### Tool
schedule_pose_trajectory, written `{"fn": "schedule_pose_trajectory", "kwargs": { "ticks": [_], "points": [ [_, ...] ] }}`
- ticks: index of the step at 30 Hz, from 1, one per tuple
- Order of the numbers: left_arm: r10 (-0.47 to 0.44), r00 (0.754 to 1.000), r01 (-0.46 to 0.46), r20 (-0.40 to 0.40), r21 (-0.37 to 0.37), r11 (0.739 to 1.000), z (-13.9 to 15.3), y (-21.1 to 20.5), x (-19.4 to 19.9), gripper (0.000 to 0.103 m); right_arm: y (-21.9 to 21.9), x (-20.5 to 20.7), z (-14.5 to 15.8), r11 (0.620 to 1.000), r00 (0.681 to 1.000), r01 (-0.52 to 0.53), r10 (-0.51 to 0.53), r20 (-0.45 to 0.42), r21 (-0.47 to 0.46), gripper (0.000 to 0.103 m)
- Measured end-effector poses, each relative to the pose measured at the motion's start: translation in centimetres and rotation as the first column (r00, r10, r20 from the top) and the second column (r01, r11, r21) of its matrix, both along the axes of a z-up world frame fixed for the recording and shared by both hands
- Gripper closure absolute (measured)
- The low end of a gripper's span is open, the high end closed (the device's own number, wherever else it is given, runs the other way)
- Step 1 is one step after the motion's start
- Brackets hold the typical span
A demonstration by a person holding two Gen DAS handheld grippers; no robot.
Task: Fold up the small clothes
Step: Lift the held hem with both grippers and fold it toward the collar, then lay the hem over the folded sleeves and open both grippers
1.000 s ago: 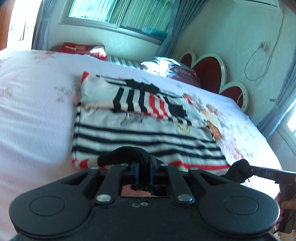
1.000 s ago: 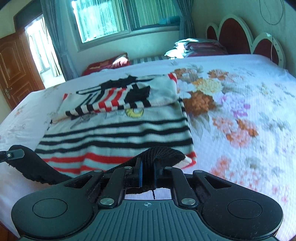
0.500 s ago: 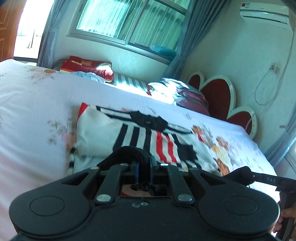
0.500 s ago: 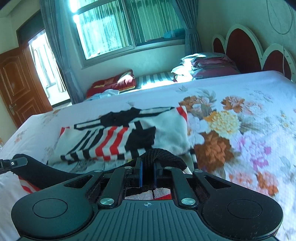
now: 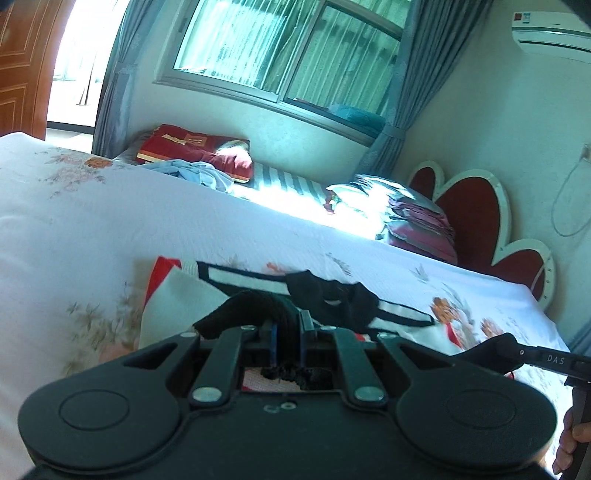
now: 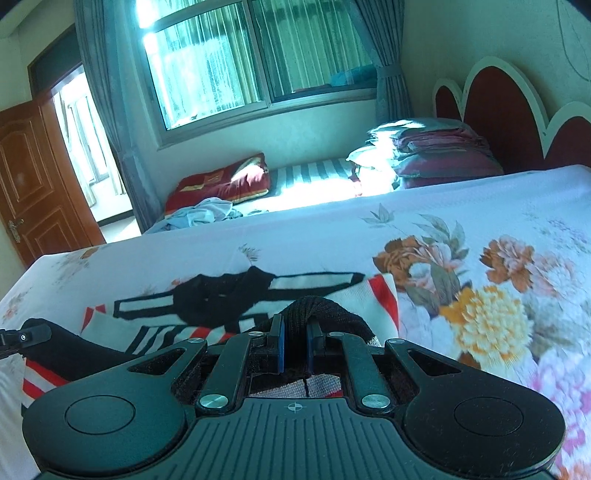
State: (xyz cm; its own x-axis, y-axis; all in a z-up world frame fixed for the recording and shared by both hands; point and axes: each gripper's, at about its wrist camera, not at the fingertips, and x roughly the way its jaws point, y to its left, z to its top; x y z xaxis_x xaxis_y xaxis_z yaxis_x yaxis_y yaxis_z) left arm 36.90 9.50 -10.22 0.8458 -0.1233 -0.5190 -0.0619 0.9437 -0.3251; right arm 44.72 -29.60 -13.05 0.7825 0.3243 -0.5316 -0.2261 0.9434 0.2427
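1. Your left gripper [image 5: 286, 328] has its fingers pinched almost together on the black hem of the striped sweater [image 5: 184, 295]; a fold of black knit bulges up between the blue pads.
2. Your right gripper [image 6: 295, 330] is likewise nearly closed, clamped on the same black hem at the sweater's other corner.
3. The sweater [image 6: 207, 295], white with black and red stripes, lies on the floral bed sheet [image 5: 74, 229], its near edge raised in both grips and its black collar facing the far side of the bed.
4. No container shows in either view; the sweater rests straight on the bed.
5. Only the left wrist view shows the air conditioner [image 5: 550, 31] high on the wall, a cable loop on the wall, and your right hand [image 5: 572, 439] on the other gripper's handle at the lower right edge.
6. Only the right wrist view shows the wooden door [image 6: 33, 181] standing open at the left and the large orange, yellow and pink flowers printed on the sheet [image 6: 487, 321].
7. Both views share the window, the blue curtains, the red pillow [image 5: 192, 151], the stacked bedding [image 6: 428, 151] and the red headboard [image 6: 498, 110].
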Motion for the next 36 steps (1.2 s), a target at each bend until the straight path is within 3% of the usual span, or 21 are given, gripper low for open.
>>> {"fn": "schedule_pose_trajectory", "kwargs": {
  "ticks": [11, 18, 24, 29, 30, 31, 32, 33, 36],
  "points": [
    [0.075, 0.994, -0.076, -0.077, -0.014, 0.997, -2.3, 1.3, 6.4, 0.094, 1.5, 7.4, -2.8, 1.000, 0.998, -0.006, 0.004, -0.059, -0.028, 0.093],
    [0.095, 0.975, -0.100, -0.200, -0.016, 0.995, -4.7, 1.8, 10.1, 0.093, 1.9, 11.3, -5.2, 1.000, 0.989, 0.000, -0.002, -0.148, -0.014, 0.093],
    [0.138, 0.968, -0.136, -0.208, 0.025, 0.990, -5.0, 2.5, 12.3, 0.076, 1.3, 13.4, -5.9, 0.999, 0.985, 0.027, -0.023, -0.172, 0.020, 0.092],
    [0.152, 0.974, -0.147, -0.169, 0.040, 0.988, -4.3, 3.1, 11.9, 0.027, 0.8, 14.3, -5.1, 0.999, 0.988, 0.017, -0.011, -0.157, 0.035, 0.090],
    [0.149, 0.976, -0.144, -0.157, 0.048, 0.988, -4.1, 3.2, 11.5, 0.026, 0.7, 14.3, -4.9, 0.999, 0.989, 0.013, -0.008, -0.146, 0.033, 0.077],
    [0.144, 0.978, -0.137, -0.153, 0.051, 0.989, -3.9, 3.4, 11.3, 0.025, 0.5, 14.3, -4.7, 1.000, 0.991, 0.018, -0.014, -0.134, 0.024, 0.051],
    [0.142, 0.978, -0.136, -0.152, 0.046, 0.990, -3.7, 3.7, 11.0, 0.024, 0.3, 14.3, -4.5, 0.999, 0.993, 0.027, -0.025, -0.118, 0.017, 0.038],
    [0.146, 0.978, -0.142, -0.147, 0.037, 0.989, -3.6, 4.0, 10.7, 0.023, 0.0, 14.2, -4.4, 0.999, 0.994, 0.036, -0.034, -0.101, 0.015, 0.030],
    [0.132, 0.979, -0.127, -0.155, 0.041, 0.991, -3.7, 4.5, 10.4, 0.024, -0.2, 14.3, -4.4, 1.000, 0.995, 0.017, -0.015, -0.101, 0.015, 0.030]
  ]
}}
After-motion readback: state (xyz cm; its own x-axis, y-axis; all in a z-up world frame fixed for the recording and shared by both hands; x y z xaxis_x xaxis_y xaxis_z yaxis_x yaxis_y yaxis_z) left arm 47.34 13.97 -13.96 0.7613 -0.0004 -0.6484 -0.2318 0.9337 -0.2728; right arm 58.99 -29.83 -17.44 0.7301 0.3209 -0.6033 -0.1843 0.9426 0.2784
